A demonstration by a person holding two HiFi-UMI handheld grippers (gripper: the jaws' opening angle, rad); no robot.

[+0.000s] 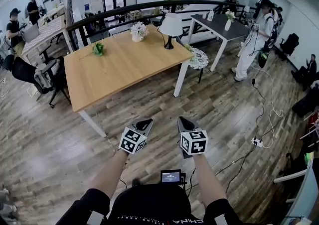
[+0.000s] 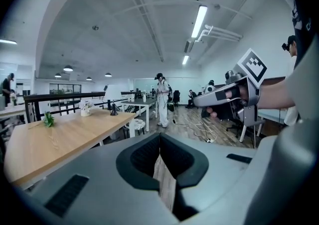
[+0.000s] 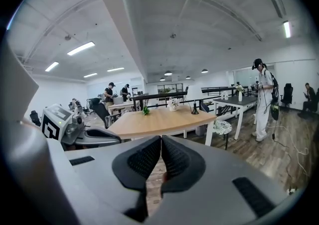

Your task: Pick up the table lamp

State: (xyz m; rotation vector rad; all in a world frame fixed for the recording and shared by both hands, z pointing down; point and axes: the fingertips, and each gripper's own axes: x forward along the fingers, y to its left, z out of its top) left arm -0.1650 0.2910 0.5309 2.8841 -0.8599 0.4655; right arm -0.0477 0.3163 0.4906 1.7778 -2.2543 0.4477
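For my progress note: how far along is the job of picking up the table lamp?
Nothing is done yet: the table lamp stands upright at the far edge of the wooden table, untouched. Both the left gripper and right gripper are shut and empty, over the floor short of the table. Left: approach, open, grasp, lift.

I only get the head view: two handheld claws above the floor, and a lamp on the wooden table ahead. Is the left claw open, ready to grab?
Observer: No. In its own view, the left gripper has its jaws pressed together with nothing between them.
Visitor: And the other claw?
Observer: The right gripper is the same in its own view: jaws together and empty.
Visitor: What is overhead? My view only looks down.
Observer: A lit strip light hangs from a white ceiling.
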